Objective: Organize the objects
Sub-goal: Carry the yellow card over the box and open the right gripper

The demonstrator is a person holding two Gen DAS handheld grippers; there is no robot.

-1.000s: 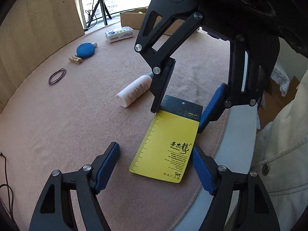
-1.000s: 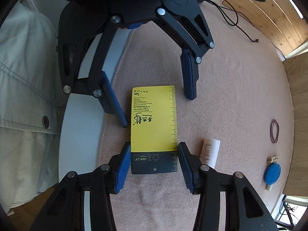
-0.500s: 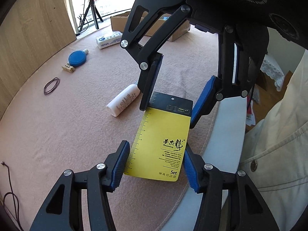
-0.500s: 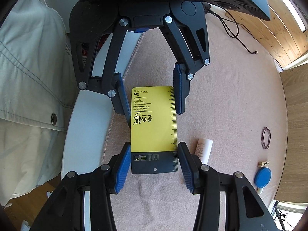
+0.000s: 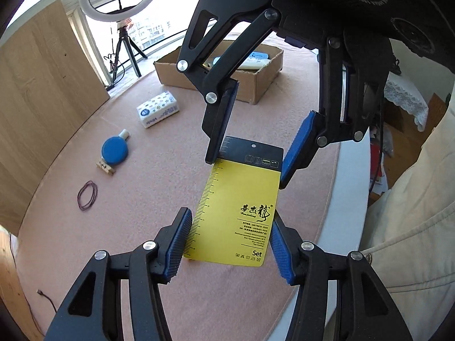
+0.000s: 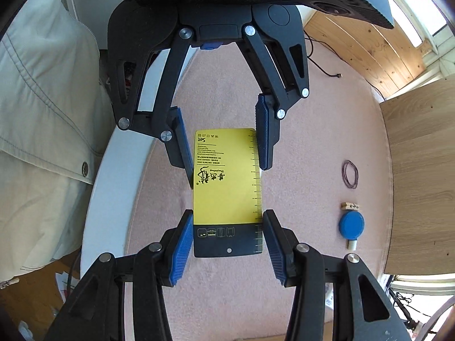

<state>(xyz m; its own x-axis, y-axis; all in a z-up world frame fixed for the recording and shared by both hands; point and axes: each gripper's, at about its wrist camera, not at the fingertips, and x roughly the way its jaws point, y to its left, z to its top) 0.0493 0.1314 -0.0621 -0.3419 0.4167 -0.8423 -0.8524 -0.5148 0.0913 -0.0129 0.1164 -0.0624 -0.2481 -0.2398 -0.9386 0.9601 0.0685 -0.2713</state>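
A flat yellow card package with a black end [image 5: 241,199] is held between both grippers above the pink table cover. My left gripper [image 5: 227,241] is shut on its yellow end. My right gripper [image 6: 227,238] is shut on its black end [image 6: 227,238]. In the left wrist view the right gripper [image 5: 253,147] faces me across the card; in the right wrist view the left gripper [image 6: 224,147] does the same. An open cardboard box [image 5: 224,71] with a few items inside stands at the far side of the table.
On the table lie a white tissue pack [image 5: 157,109], a blue round object [image 5: 114,150] with a wooden clothespin [image 5: 105,167], and a dark rubber band [image 5: 87,194]. A wooden panel [image 5: 42,99] stands on the left. The white table rim [image 5: 349,199] and the person's beige jacket are on the right.
Both grippers have closed onto the card and lifted it off the table. The view has risen; the box is now visible and the white bottle is out of sight.
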